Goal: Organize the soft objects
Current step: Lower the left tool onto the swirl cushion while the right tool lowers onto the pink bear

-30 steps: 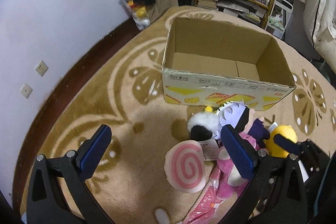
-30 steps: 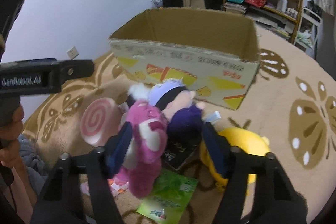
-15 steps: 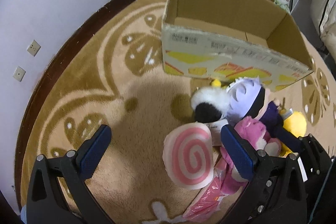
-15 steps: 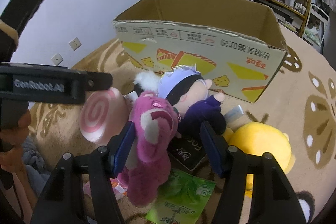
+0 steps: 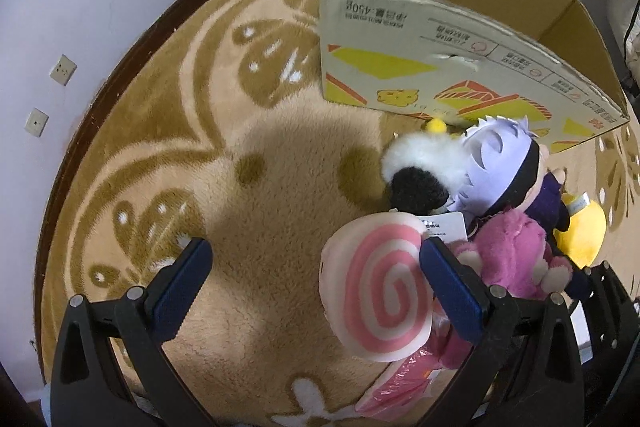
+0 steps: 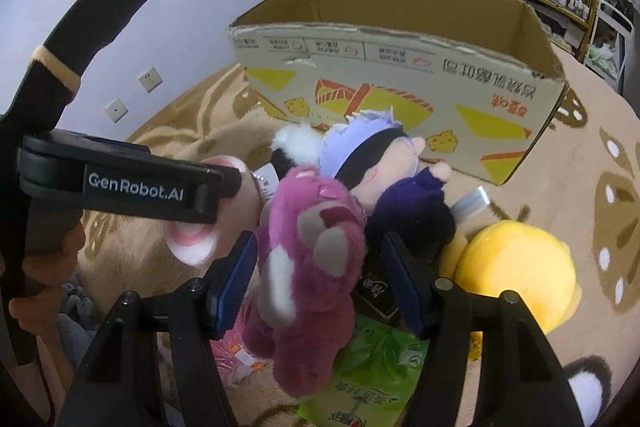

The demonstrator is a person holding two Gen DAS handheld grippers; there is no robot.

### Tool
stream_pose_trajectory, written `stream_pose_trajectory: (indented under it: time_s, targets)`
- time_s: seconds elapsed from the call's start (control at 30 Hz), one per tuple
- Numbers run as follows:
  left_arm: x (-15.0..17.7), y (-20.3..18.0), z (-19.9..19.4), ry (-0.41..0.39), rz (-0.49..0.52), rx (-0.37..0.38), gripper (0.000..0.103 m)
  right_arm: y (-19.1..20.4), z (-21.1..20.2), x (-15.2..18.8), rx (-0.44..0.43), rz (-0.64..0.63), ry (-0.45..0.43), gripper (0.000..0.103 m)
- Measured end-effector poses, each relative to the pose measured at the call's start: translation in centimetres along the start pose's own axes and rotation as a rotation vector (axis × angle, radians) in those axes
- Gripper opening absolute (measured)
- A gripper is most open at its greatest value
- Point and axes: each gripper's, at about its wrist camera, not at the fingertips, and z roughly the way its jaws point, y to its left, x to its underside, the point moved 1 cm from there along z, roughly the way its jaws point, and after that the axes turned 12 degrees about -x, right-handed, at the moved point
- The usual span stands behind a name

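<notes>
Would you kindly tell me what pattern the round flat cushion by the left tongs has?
The round cushion is white with a pink spiral swirl, clearest in the left wrist view.

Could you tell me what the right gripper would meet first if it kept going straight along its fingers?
Most likely the pink bear, already between the open right gripper fingers. Behind it lies the doll, then the cardboard box, though depth is unclear.

Bare rug [image 5: 280, 195] left of toy pile, cardboard box [image 5: 460, 67] wall blocking behind, open top reachable
</notes>
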Motion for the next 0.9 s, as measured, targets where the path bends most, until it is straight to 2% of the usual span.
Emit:
stream_pose_trajectory:
  time_s: [0.03,0.13,0.33,0.47,0.57,0.67,0.83,0.9]
  targets:
    - [-0.1,0.0,0.3,0.007,-0.004,0.010,0.102,0.0,0.1,0.1,-0.003,0.000,0.004,0.068]
    - [-0.2,0.2,0.6,0.014,-0.009,0.019,0.102,0.2,0.4,0.4,-0.013,0.005,0.020,0.052]
    - [0.1,-0.2,-0.1,-0.005,0.019,0.031,0.102,0.8,0.7,0.5,0.006,-0.018,0.013,0.047]
    - [0.2,-0.8,-0.2,-0.014,0.051,0.003,0.102,0.6,0.5,0.5,0.024,-0.017,0.008,0.046]
    - [0.4,-0.9,0.4,0.012,0.058,-0.013,0.102,0.4,0.2,0.4,0.034,-0.017,0.003,0.046]
    - [0.3,-0.7,0.8,0.038,0.041,0.003,0.102,0.3,0.0,0.3,0.041,-0.015,-0.006,0.045]
    - [0.4,-0.8,0.8,0.053,0.045,0.046,0.084,-0.1,-0.4,0.2,0.038,0.003,-0.022,0.044]
    - [0.6,-0.9,1.3,0.079,0.045,0.087,0.071,-0.3,-0.8,0.1,0.045,0.008,-0.033,0.044]
